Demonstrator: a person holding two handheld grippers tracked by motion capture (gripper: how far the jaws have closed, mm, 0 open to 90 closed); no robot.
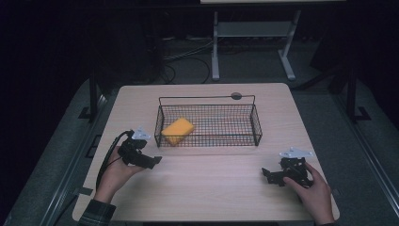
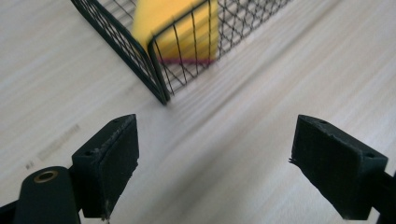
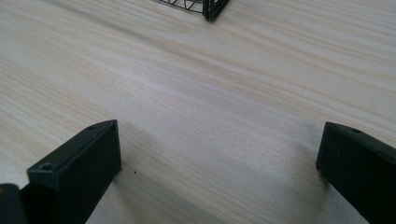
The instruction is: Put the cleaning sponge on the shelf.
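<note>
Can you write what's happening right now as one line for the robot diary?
left gripper: open, near basket corner | right gripper: open, over bare table | yellow rectangular sponge: inside black wire basket, left end | light wooden table

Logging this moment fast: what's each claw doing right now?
Left claw: open, holding nothing, near the basket corner.
Right claw: open, holding nothing, over the table.

Dark room, grey table frame (image 1: 251, 33) behind
</note>
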